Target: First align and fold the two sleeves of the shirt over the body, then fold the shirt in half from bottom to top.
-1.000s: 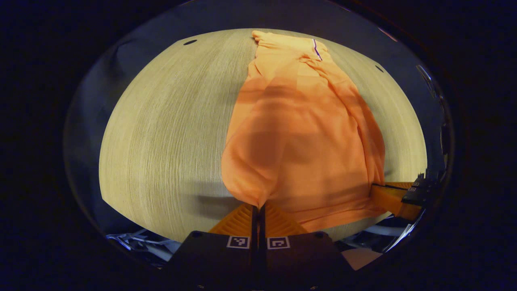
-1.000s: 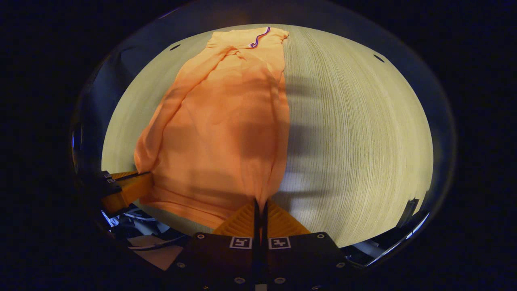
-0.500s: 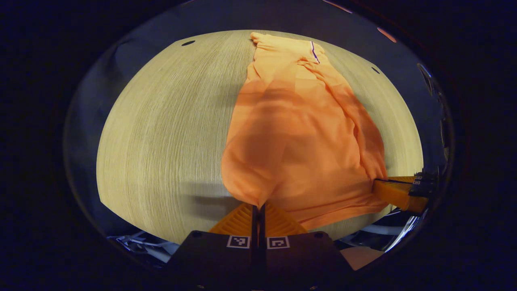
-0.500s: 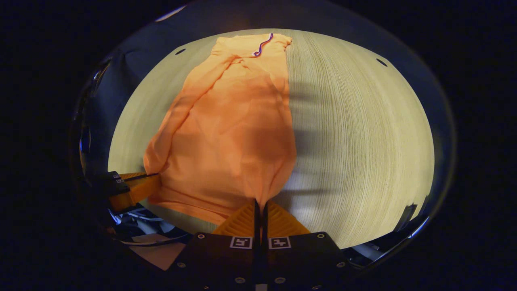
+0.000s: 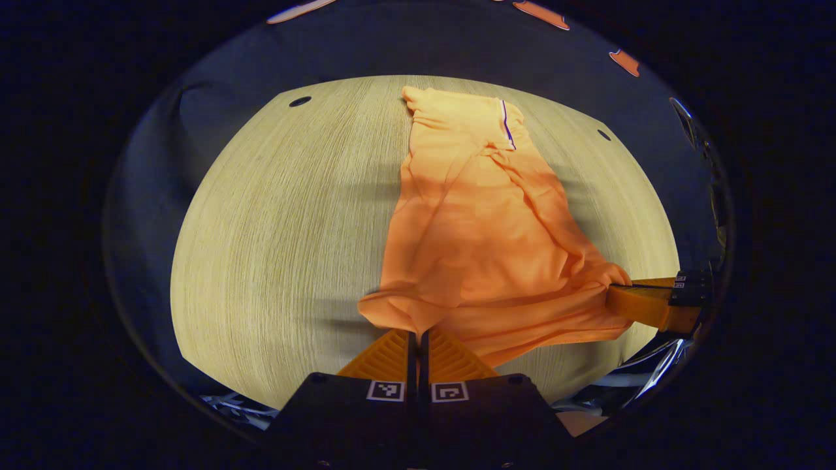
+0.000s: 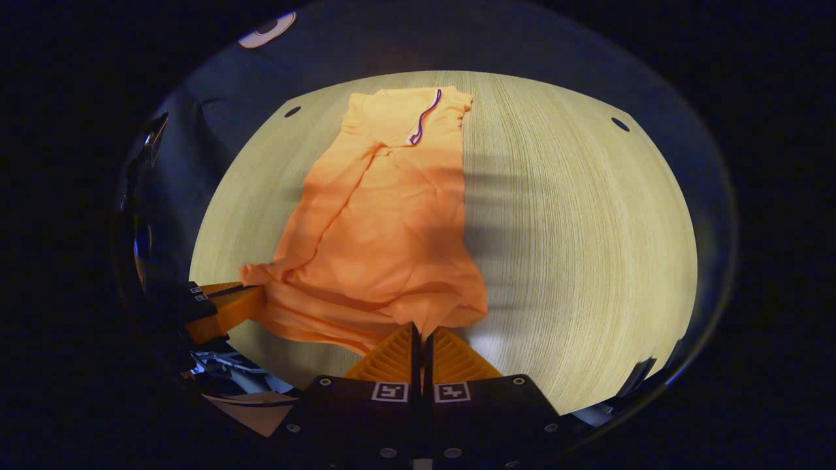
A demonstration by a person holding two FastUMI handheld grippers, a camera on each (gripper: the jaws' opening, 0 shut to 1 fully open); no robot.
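Orange shirt lies lengthwise on desk, sleeves folded in. Left gripper and right gripper each clamped on hem corner (hem lifted). Carry both corners level toward collar, keeping hem taut.

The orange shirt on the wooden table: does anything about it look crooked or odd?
Somewhat. The orange shirt is rumpled; its sleeve fold runs diagonally, not straight. Both the left gripper and right gripper pinch bottom corners, bunching the hem. No damage visible on the wooden table.
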